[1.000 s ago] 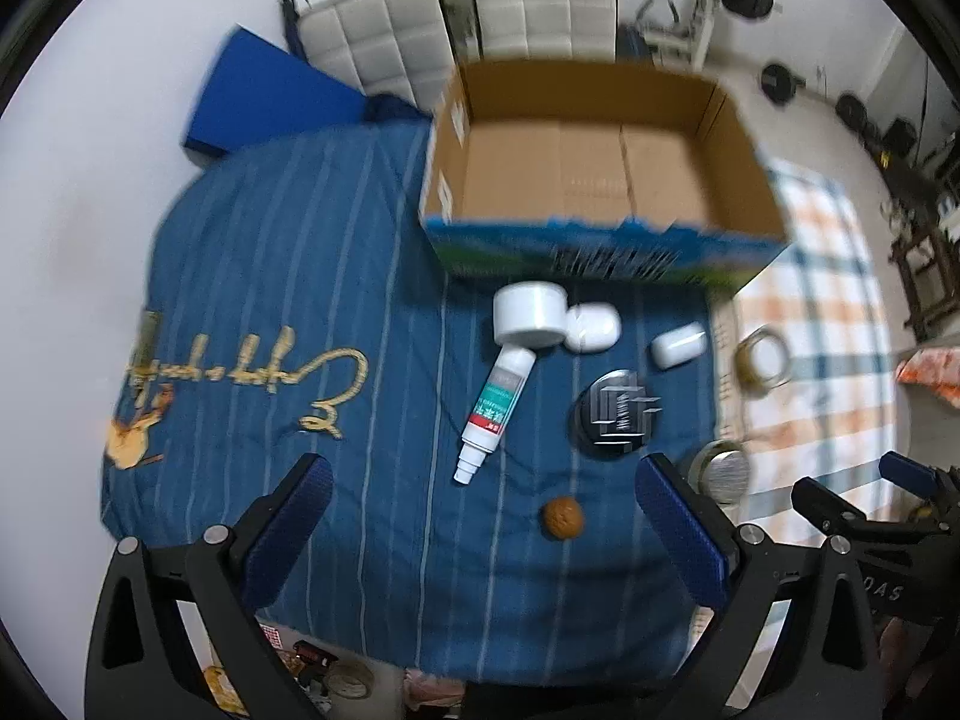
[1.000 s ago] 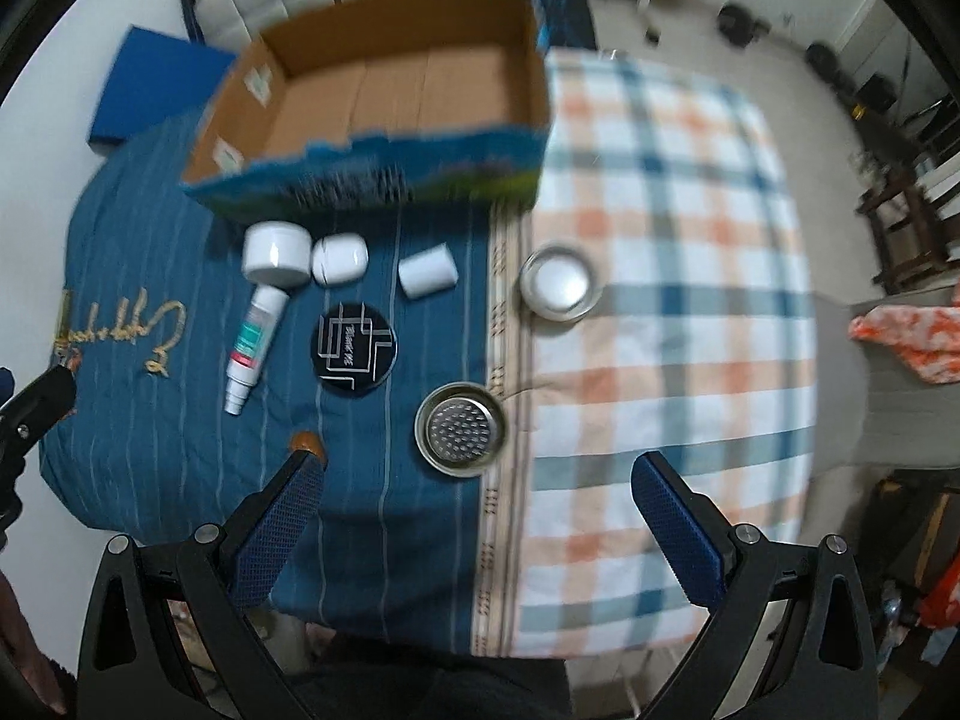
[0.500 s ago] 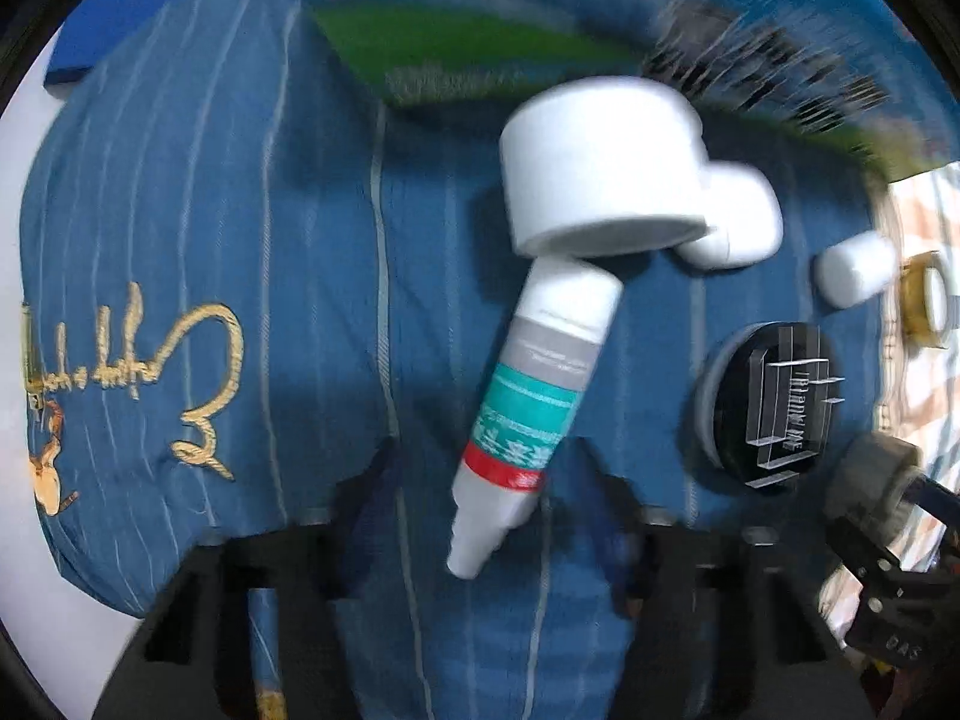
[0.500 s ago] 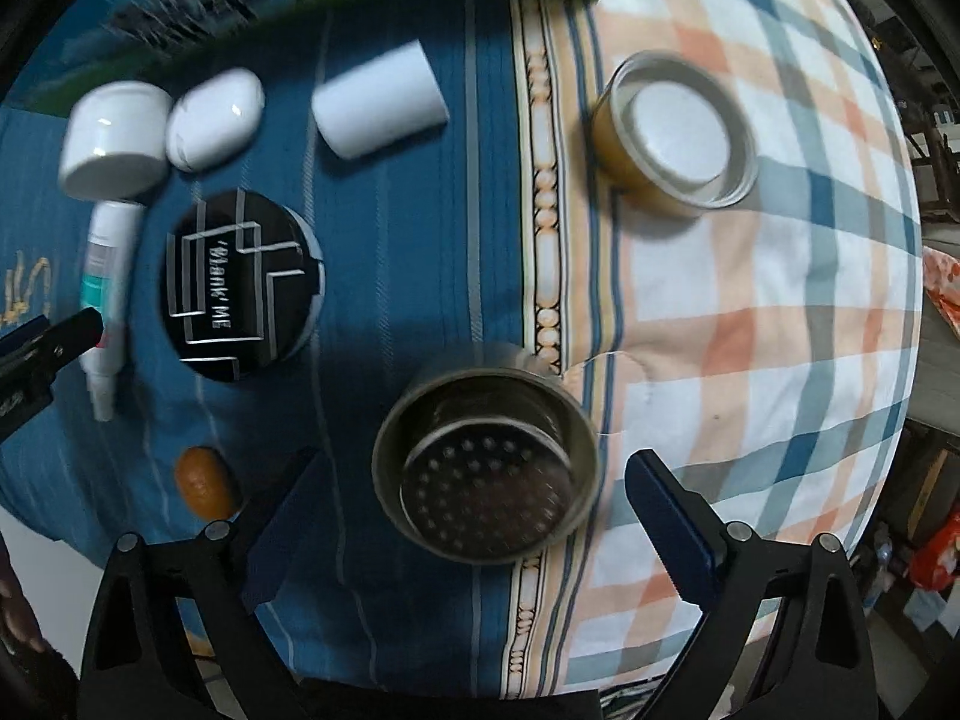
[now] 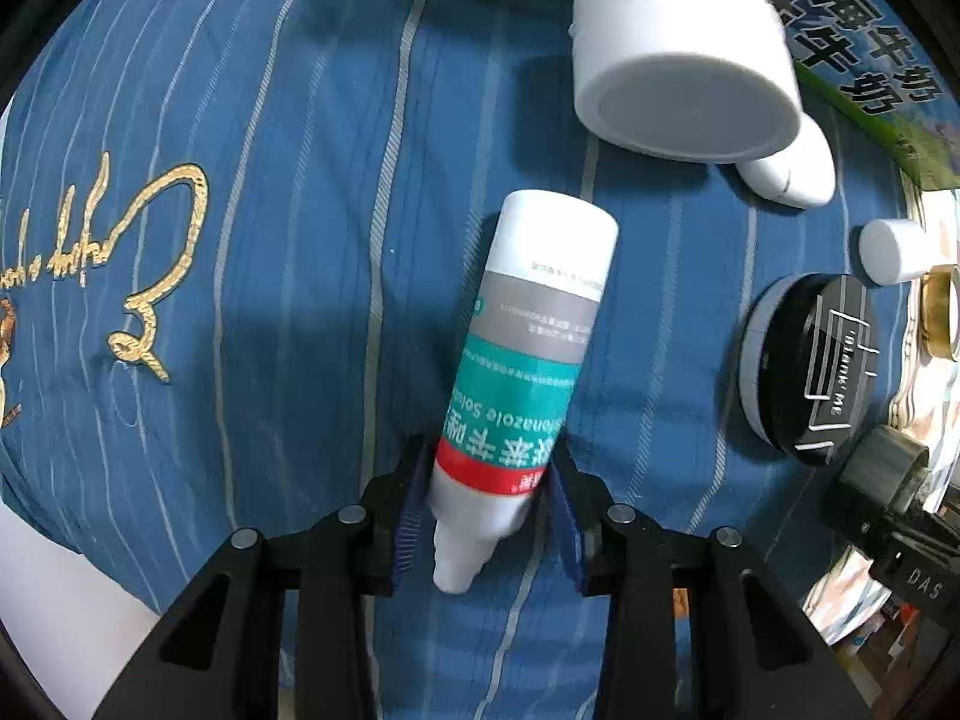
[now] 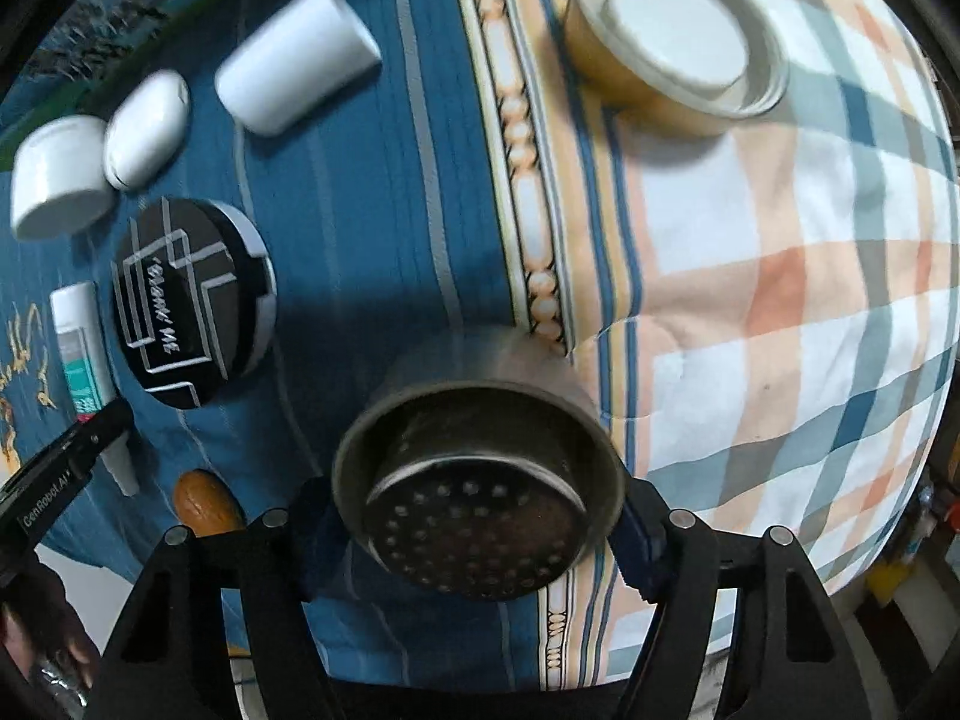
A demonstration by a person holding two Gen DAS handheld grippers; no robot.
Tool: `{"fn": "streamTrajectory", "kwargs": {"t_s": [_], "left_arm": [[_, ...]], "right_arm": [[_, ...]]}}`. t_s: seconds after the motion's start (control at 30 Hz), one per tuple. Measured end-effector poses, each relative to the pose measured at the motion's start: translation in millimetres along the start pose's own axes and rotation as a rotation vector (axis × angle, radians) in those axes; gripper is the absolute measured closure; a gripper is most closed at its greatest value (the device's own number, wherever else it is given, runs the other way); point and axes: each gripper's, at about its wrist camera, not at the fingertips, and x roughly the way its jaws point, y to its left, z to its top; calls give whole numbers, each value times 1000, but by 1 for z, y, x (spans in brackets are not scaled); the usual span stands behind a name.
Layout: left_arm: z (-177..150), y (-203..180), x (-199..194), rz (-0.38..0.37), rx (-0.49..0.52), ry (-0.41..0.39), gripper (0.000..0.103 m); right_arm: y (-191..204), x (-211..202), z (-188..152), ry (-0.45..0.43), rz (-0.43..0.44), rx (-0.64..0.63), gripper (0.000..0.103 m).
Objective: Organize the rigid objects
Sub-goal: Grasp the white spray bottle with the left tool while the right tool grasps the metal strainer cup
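Observation:
My left gripper [image 5: 486, 516] is shut on the lower end of a white bottle with a teal and red label [image 5: 528, 360], which lies on the blue striped cloth. My right gripper [image 6: 474, 531] is shut on a round metal strainer cup [image 6: 474, 480] at the seam between the blue cloth and the plaid cloth. The left gripper's tip [image 6: 78, 438] and the bottle [image 6: 78, 354] also show at the left edge of the right wrist view.
Near the bottle lie a white jar [image 5: 684, 60], a white earbud case [image 5: 792, 171], a small white cap [image 5: 894, 249] and a black round compact [image 5: 810, 366]. A cardboard box's printed wall [image 5: 852, 18] stands behind. A gold tin [image 6: 672, 42] and a brown nut [image 6: 204, 501] lie nearby.
Both grippers have come down from high above the cloth. The left one has closed on the bottle and the right one on the strainer cup.

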Motion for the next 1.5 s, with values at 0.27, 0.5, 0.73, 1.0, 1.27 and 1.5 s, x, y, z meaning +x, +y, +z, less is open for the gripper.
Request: {"fn": "streamTrajectory", "kwargs": {"t_s": [0.27,0.5,0.73,1.0,1.27,1.5], "left_arm": [[-20,-9,-8,20,25,-62,71],[-57,-24,-41,3,36,-119,73],[-101,-38,-84,-51,37,-162,73],[-122,-27,-94,-78,56,-146,73],[-98,-16,-32,-111,-3,51,69],[-94,-31,-50,-36,-14,-3,74]], "right_arm": [[12,19,-15,-46,-68,-23,32],[39,14,-52,-74,-77,-61,32],[45,-3,-96,-122,-47,-104,32],[52,-47,-129,-183,-34,-141,32],[56,-22,-107,-154,-62,-142,32],[50,-1,-90,-122,-55,-148,32]]}}
